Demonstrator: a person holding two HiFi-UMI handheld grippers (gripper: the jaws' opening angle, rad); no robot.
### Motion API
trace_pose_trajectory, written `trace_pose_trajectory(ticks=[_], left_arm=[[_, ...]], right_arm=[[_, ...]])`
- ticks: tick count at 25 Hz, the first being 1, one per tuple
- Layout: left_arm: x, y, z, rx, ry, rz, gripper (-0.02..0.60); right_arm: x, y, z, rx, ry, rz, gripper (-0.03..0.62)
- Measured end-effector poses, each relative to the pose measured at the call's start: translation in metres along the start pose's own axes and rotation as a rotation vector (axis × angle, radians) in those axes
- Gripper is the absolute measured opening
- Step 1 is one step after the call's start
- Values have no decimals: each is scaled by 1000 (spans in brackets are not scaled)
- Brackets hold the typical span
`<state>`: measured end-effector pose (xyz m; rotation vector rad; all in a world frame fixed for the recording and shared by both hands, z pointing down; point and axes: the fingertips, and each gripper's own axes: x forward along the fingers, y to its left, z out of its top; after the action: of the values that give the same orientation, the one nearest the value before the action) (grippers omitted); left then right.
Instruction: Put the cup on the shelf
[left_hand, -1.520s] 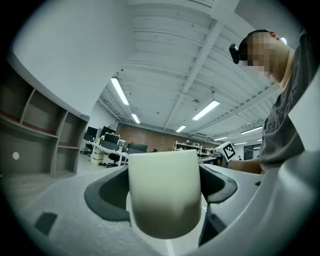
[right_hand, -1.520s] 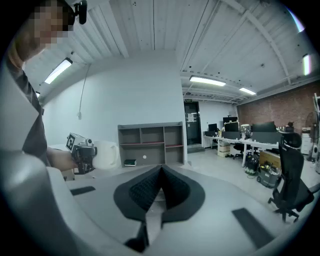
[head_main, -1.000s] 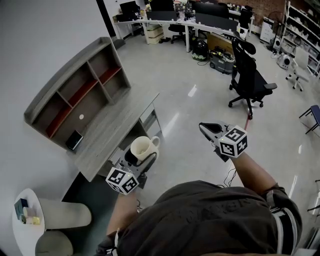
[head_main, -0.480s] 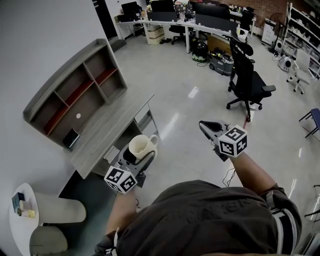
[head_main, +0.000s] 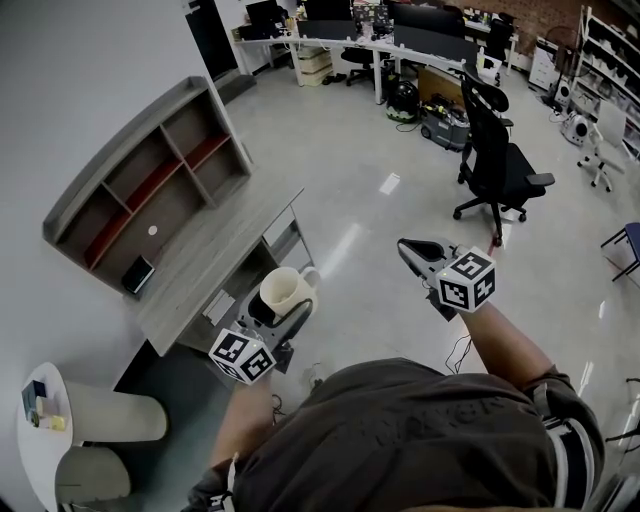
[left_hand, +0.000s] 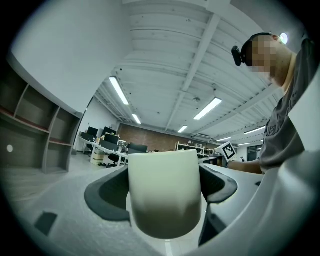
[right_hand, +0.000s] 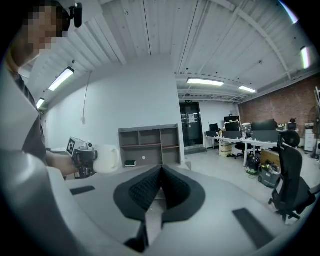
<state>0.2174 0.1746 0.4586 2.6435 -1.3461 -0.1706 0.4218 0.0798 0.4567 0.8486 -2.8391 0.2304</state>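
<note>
Head view looks down on a cream ceramic cup (head_main: 284, 290) with a side handle, clamped upright between the jaws of the left gripper (head_main: 280, 312). The cup hangs in the air at the near edge of a grey wood-grain table (head_main: 200, 270). It is well apart from the grey wooden shelf unit with red-lined compartments (head_main: 150, 180) that stands at the table's far side against the white wall. A small dark flat object (head_main: 138, 273) sits in the shelf unit's lower left compartment.

Left gripper view shows the black pads pressed on both sides of the cup's wall, the jaws spread wide around it.

The right gripper (head_main: 408, 250) is held out over the glossy grey floor, away from the table. Its own view shows the jaws closed together with nothing between them. A black office chair (head_main: 495, 160) stands on the floor beyond it.
</note>
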Motion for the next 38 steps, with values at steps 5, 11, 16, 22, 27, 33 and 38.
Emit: trace_pose_trajectory(ticks=[5,11,16,22,27,33,38], left_arm=[[16,34,3,-4,-6,-8,402],[45,122,10,-14,-12,-40,402],[82,225,36,-7,-11,-85,402],[123,331,81,27,-15,-152,402],[149,401,98,25,-10,-169,402],[179,459,103,1,2,-163,403],[213,480,94,-8,21,-149,402]], right_arm=[[31,-16,5,-5,8,-8,-9],[109,-50,19,-6,5,-43,-9],[202,-83,53,0,-28,-88,-9],[302,-112,107,-22,-63,-119,-9],[367,-139,126,-19,-66,-131,-9],[415,-182,128,17,-48,-148,-9],[435,-221,124,38,-51,-139,-9]])
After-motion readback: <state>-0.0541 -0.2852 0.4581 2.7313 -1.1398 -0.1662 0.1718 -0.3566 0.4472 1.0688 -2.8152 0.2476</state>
